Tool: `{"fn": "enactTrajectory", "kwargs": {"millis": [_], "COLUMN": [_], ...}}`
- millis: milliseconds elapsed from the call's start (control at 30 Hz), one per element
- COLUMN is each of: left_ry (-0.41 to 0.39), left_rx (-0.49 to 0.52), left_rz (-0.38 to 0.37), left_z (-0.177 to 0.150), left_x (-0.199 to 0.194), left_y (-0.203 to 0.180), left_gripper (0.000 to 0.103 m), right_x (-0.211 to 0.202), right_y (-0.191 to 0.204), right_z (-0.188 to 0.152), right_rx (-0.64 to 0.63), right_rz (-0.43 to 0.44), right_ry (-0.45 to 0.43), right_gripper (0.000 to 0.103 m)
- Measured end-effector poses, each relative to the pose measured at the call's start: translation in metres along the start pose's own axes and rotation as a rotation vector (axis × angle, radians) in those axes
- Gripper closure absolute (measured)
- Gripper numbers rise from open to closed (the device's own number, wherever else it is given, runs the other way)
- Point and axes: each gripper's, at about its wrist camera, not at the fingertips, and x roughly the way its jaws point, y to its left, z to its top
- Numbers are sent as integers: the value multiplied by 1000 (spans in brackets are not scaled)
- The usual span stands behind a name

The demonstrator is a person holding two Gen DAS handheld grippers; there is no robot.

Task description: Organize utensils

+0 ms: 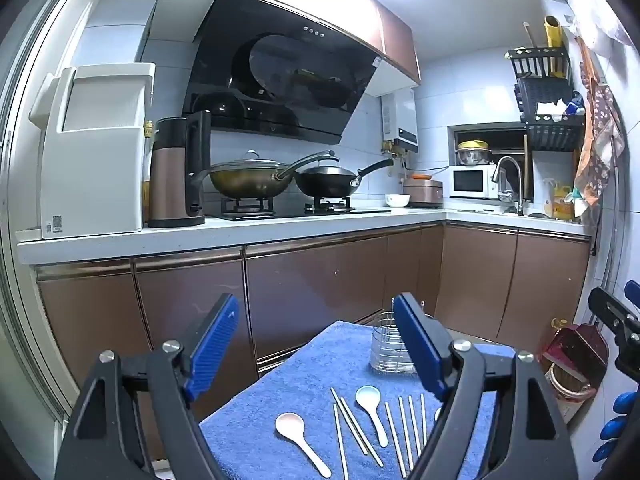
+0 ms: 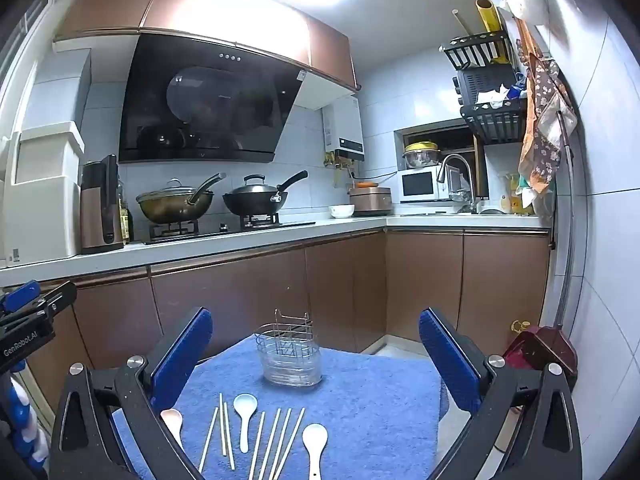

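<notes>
On a blue towel (image 2: 360, 392) lie three white spoons, one in the middle (image 2: 244, 420), one on the right (image 2: 315, 450), one on the left (image 2: 173, 422), and several wooden chopsticks (image 2: 276, 444). A wire utensil caddy with a clear base (image 2: 290, 356) stands upright at the towel's far end. My right gripper (image 2: 316, 344) is open and empty, held above the towel. My left gripper (image 1: 316, 336) is open and empty too, above the spoons (image 1: 370, 408) and chopsticks (image 1: 404, 428); the caddy (image 1: 390, 350) is partly hidden by its right finger.
Brown kitchen cabinets (image 2: 248, 292) and a white counter (image 2: 200, 246) with two woks stand behind the towel. A dustpan and bin (image 2: 540, 348) sit on the floor at the right. The other gripper shows at each view's edge (image 2: 28, 316).
</notes>
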Motion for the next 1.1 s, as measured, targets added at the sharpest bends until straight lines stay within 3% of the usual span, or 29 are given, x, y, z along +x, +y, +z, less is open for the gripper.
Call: {"fn": "enactTrajectory", "kwargs": {"millis": [1100], "left_ry": [32], "left_rx": [16], "left_rz": [65], "left_z": [9], "left_x": [33], "left_y": [-14], "left_gripper": [24], "right_x": [38], "right_y": [-2], "right_z": [0], "right_rx": [-18], "right_rz": [31], "right_ry": [-30], "right_gripper": [0]}}
